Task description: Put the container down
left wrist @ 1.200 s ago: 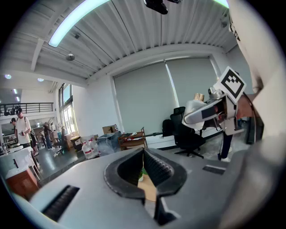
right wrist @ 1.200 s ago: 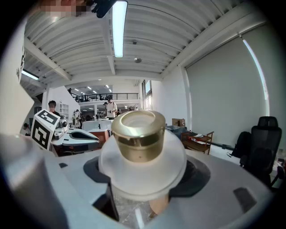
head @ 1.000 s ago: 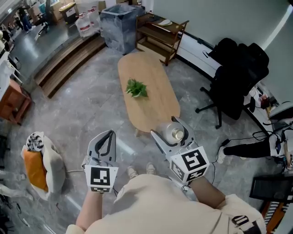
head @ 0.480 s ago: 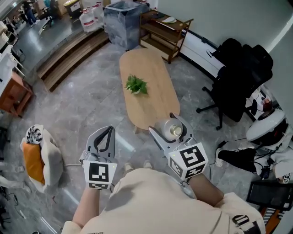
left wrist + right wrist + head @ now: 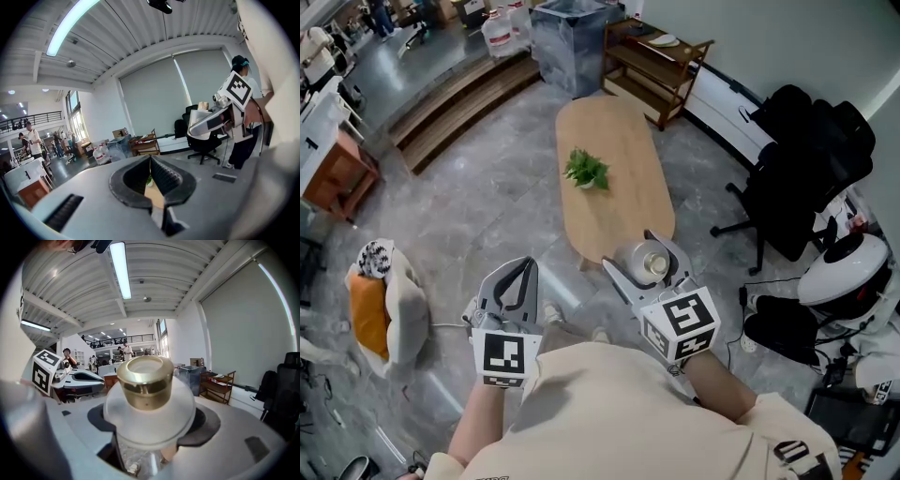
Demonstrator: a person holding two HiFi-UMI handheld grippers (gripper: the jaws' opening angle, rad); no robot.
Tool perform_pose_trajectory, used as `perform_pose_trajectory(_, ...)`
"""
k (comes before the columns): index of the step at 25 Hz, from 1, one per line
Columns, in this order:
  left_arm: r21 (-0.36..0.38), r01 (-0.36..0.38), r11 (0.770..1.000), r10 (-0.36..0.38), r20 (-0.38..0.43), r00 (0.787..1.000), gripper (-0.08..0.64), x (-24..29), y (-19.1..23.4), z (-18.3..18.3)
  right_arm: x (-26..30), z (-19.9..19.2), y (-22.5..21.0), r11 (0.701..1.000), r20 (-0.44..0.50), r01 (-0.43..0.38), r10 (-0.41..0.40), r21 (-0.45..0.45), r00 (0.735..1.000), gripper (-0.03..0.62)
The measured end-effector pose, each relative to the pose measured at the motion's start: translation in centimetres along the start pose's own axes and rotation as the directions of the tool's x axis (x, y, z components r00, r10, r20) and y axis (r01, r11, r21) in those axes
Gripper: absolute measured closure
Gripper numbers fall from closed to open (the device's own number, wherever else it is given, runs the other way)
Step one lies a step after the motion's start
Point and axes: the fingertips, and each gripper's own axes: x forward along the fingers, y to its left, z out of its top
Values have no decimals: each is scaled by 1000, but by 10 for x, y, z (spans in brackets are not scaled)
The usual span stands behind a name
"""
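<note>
My right gripper (image 5: 643, 260) is shut on a container (image 5: 654, 263), a frosted white jar with a gold cap (image 5: 146, 382) and a clear lower part. I hold it upright over the near end of the oval wooden table (image 5: 619, 169). My left gripper (image 5: 517, 281) is shut and empty, out over the grey floor to the left of the table. In the left gripper view the jaws (image 5: 151, 180) meet at a thin slit, with the table showing through it. The right gripper view shows the jar filling the space between the jaws (image 5: 149, 427).
A small green plant (image 5: 587, 170) sits mid-table. Black office chairs (image 5: 811, 159) stand to the right, a wooden shelf unit (image 5: 659, 64) and a wrapped bin (image 5: 570, 36) at the far end. A bag with an orange item (image 5: 375, 309) lies on the floor at left.
The table has drawn slightly nearer and shifted right in the head view as I moved. The right gripper still holds the jar over the table's near end; the left stays shut.
</note>
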Motion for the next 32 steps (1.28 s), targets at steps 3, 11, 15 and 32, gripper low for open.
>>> perform_pose_trajectory(3,-1,-6,1000,6,-1,1000,552,7,3,-1,8,-4,-4,1000,-18,-11,10,-9,1000,264)
perform_pose_trajectory(11,12,19,1000,-19,8,1000,552,42,22,-8,44,-10,-16,1000,-40,9,-9,-7,999,264)
perform_pose_trajectory(15,23,41,999,-41,13,999,552,64,44,-12,72,-7,-21,999,-47,33,-33,0,998,264)
perform_pose_trajectory(32,33,203,979,-204,17,979,552,173,205,-32,239,35,-30,979,-125,195,-186,64,975,264)
